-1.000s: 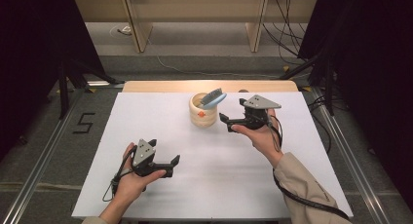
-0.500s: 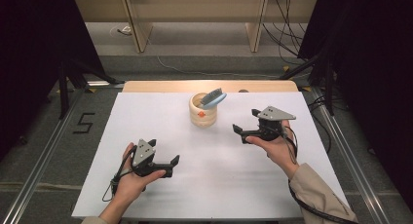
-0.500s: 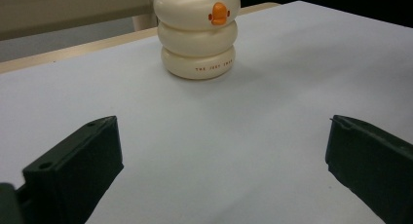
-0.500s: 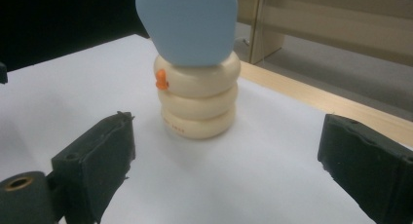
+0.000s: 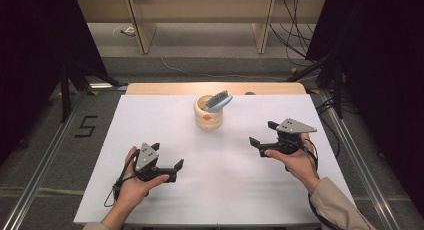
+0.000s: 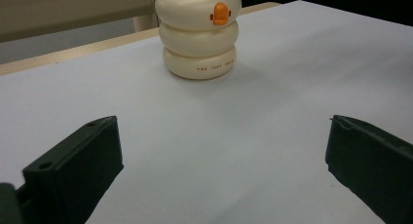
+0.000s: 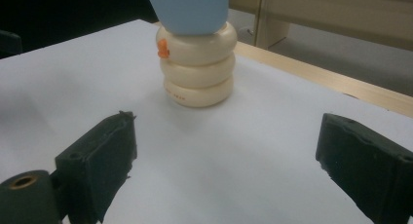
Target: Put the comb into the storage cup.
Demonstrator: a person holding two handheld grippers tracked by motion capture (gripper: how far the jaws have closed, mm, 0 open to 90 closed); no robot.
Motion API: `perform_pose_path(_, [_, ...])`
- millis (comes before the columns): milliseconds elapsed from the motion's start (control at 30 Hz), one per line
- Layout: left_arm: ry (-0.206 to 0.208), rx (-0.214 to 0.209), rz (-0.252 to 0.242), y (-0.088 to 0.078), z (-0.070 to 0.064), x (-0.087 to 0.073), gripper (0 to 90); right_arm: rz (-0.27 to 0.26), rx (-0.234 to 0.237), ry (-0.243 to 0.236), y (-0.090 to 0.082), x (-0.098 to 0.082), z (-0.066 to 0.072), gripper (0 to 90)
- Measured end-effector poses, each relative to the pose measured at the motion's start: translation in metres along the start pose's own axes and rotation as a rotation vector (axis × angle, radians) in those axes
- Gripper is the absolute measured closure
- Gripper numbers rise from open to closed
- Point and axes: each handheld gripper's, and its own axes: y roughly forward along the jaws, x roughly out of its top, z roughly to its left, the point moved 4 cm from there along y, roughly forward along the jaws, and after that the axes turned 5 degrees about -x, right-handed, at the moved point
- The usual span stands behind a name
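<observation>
Item: cream ribbed holder [image 5: 209, 116], three stacked rings with a small orange emblem on its side, standing upright at the far middle of the white counter [image 5: 150, 130]. A blue brush [image 5: 218, 101] sits in it, leaning right, its head above the rim.

Left claw [image 5: 169, 171]: near the front-left of the counter, held low, jaws wide apart and empty; in the left gripper view the holder [image 6: 199, 34] stands straight ahead between them, well apart.

Right claw [image 5: 264, 135]: right of centre, jaws wide and empty, aimed left toward the holder; in the right gripper view the holder [image 7: 198, 70] and the pale blue brush back [image 7: 189, 7] lie ahead, near but not touching.

Step in hand, as judged: the brush appears placed, and both claws stand clear of the holder. A next move, if any, calls for either claw to travel forward over bare counter; a grasp on the brush would need a high approach above the rim so as not to tip the holder.

Edges and room: open white surface on all sides of the holder; a wooden strip [image 5: 160, 88] bounds the far edge just behind it. The right claw lies nearer the right edge; the left hand [image 5: 132, 186] sits close to the front edge.
</observation>
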Motion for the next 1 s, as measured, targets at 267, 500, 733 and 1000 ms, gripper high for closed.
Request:
perform_pose_path(267, [0.002,-0.001,0.005,0.0,0.001,-0.001,0.0,0.009,-0.013,0.008,-0.014,-0.015,-0.005,9.0])
perform_pose_path(500, [0.001,0.001,0.006,-0.001,0.001,-0.001,0.0,0.018,-0.017,0.015,-0.023,-0.025,-0.008,9.1])
perform_pose_path(733, [-0.002,0.0,0.007,-0.001,0.002,-0.002,0.0,0.017,-0.018,0.01,-0.029,-0.029,-0.008,9.3])
perform_pose_path(1000, [0.002,-0.003,0.011,-0.002,0.003,-0.003,0.0,0.019,-0.017,0.013,-0.035,-0.035,-0.011,9.4])
